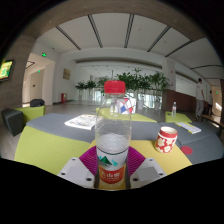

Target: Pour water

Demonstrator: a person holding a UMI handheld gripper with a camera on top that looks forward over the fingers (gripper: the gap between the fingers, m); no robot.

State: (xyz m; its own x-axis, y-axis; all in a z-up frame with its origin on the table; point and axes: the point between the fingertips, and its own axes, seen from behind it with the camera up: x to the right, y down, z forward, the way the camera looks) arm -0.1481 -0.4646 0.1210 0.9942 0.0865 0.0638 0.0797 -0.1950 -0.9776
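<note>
A clear plastic water bottle [114,135] with a red cap and a red-and-white label stands upright between my fingers. My gripper [112,166] is shut on the bottle, with a pink pad [89,160] pressing on each side of its lower body. The bottle seems lifted off the table. A red-and-white patterned cup [167,139] stands on the table ahead and to the right of the bottle, apart from it.
The table [45,145] has a yellow-green edge area and a grey middle. White papers [81,121] lie further back on it. A dark chair [14,120] stands at the left. Potted plants [135,82] line the far windows. A person [204,97] stands far right.
</note>
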